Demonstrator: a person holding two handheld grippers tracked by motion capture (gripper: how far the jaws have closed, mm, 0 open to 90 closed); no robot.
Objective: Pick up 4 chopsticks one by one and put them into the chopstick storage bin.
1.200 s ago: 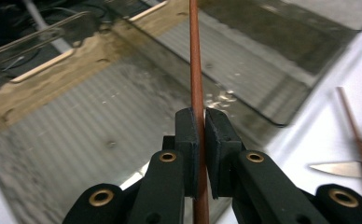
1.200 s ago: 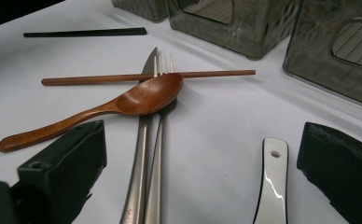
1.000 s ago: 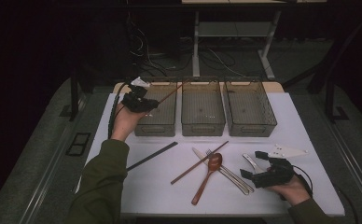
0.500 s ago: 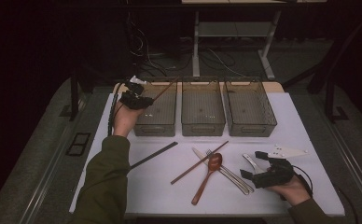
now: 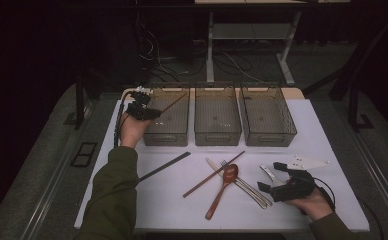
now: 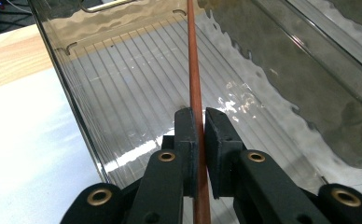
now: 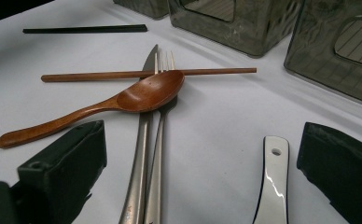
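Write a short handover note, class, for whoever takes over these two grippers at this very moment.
Left gripper: shut on a brown chopstick, held over the left bin, not yet released.
Right gripper: open, resting on the table near a white utensil handle, holding nothing.
On the table: second brown chopstick, wooden spoon, fork, knife, black stick.
Left to do: drop the chopstick in the bin, probably then sort the rest.

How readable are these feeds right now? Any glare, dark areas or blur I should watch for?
High view: dim, surroundings nearly black, the white table lit evenly, utensils sharp. Left gripper view: bright glare and wavy reflections on the bin floor; the brown chopstick clamped in the left gripper stays crisp. Right gripper view: the right gripper reads soft up close, a highlight on the white handle; wooden spoon sharp.
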